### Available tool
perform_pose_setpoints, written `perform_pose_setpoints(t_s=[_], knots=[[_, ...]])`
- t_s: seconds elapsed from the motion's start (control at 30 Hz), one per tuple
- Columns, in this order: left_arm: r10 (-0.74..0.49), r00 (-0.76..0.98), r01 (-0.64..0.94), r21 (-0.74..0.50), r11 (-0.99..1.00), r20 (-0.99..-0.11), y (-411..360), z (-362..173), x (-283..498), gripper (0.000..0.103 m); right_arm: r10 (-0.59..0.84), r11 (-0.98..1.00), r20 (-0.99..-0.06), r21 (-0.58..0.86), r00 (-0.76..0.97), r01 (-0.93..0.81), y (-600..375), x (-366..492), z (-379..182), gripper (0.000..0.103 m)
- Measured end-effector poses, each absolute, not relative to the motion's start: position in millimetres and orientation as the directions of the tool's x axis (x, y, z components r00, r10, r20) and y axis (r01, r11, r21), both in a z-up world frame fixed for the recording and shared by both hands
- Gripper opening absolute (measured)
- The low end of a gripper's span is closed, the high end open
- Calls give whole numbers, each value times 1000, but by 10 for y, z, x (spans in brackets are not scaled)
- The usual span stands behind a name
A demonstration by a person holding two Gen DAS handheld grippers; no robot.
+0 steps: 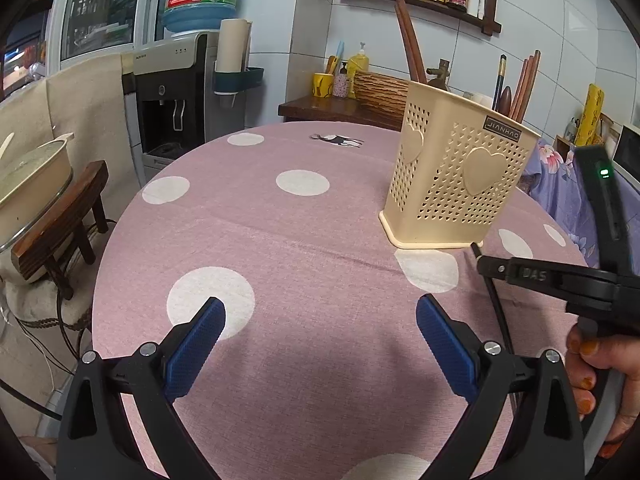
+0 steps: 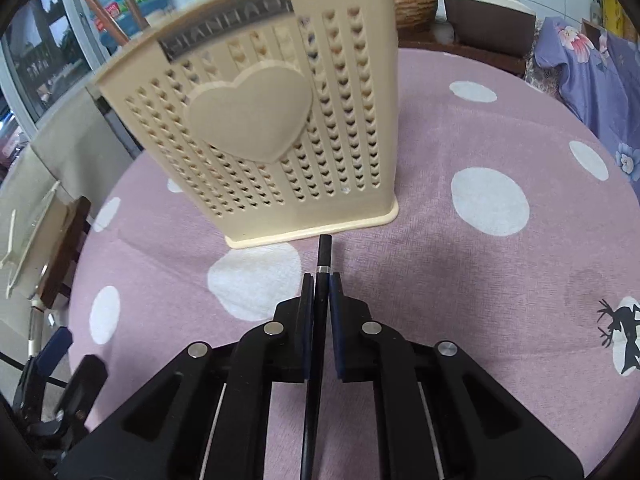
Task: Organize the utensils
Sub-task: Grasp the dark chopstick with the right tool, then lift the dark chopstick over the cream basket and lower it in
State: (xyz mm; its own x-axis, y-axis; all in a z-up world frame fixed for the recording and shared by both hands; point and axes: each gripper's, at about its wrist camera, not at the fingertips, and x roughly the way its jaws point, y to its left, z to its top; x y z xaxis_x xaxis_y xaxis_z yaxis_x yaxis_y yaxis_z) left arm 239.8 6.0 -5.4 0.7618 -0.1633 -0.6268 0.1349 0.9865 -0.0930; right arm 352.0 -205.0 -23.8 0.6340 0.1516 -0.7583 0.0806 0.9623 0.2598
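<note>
A cream perforated utensil holder (image 1: 452, 176) with heart shapes stands on the pink dotted tablecloth (image 1: 280, 240); several brown chopsticks (image 1: 524, 84) and a dark one stand in it. My right gripper (image 2: 321, 280) is shut on a black chopstick (image 2: 323, 256) whose tip reaches the holder's base (image 2: 312, 234). In the left wrist view the right gripper (image 1: 486, 266) is at the right, beside the holder. My left gripper (image 1: 320, 316) is open and empty above the cloth.
A water dispenser (image 1: 180, 92) stands behind the table. A wooden stool (image 1: 60, 224) with a pot is at the left. A side counter (image 1: 328, 108) holds cups and a basket. A floral cloth (image 2: 592, 80) lies at the right.
</note>
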Motion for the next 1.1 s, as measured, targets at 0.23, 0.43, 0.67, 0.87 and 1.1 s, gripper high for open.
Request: perform_pose_setpoints(t_s=[0.23, 0.43, 0.67, 0.87, 1.1], knots=[[-164, 772, 141, -86, 986, -614, 1, 3, 2368, 95, 226, 940, -661, 341, 716, 18, -2182, 3150, 211, 8], [-166, 778, 146, -82, 986, -607, -33, 50, 2355, 95, 252, 925, -555, 378, 793, -30, -2377, 2801, 628, 8], [-173, 790, 153, -84, 985, -588, -88, 150, 2337, 95, 287, 919, -456, 379, 843, -107, -2491, 2472, 1065, 8], [-179, 825, 172, -63, 983, -536, -163, 386, 2343, 95, 291, 924, -415, 355, 862, -141, -2500, 2448, 1278, 8], [-187, 834, 165, -88, 982, -519, -147, 500, 2378, 95, 309, 929, -391, 320, 867, -187, -2500, 2572, 1553, 8]])
